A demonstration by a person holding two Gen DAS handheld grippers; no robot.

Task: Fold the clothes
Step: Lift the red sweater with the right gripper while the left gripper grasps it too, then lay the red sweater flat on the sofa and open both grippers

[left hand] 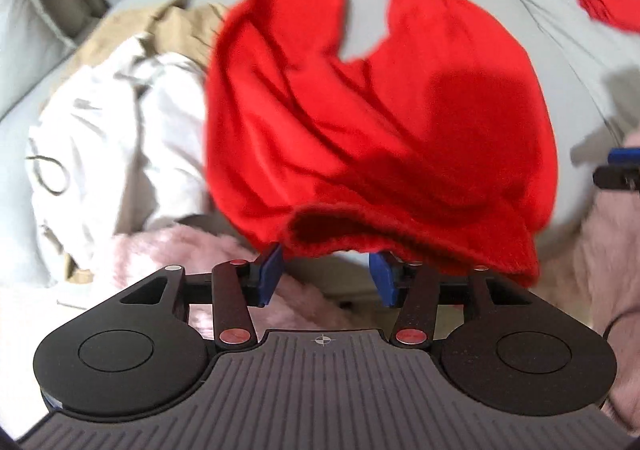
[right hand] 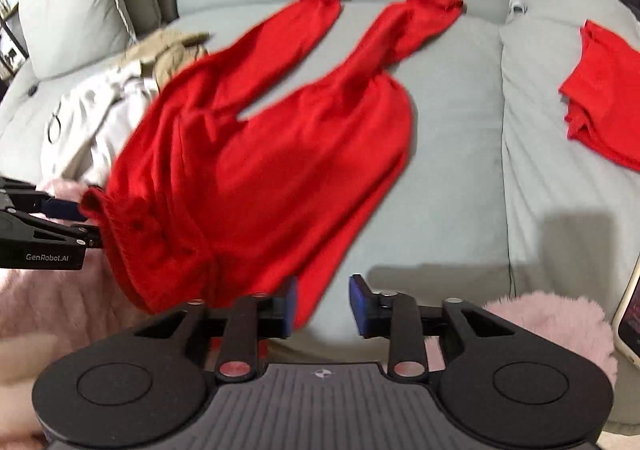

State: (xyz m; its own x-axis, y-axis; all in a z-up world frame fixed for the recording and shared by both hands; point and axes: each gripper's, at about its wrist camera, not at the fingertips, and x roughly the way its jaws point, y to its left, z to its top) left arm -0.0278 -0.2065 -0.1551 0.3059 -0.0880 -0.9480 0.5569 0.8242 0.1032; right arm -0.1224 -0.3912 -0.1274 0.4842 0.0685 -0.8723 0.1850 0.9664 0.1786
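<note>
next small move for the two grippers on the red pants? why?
Probably bring the left gripper forward and shut it on the waistband of the red pants. Both it and the right gripper are open, the waistband drapes bunched across the left one, and the legs already lie spread over the grey sofa.

Trousers (right hand: 260,137) lie on the sofa (right hand: 460,169); clothes pile (right hand: 100,105) left, perhaps overlapped.

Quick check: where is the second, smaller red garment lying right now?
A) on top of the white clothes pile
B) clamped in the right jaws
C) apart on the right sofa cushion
C: the smaller red garment lies alone on the pale grey sofa cushion to the right, apart from the red long-legged knit pants.
</note>
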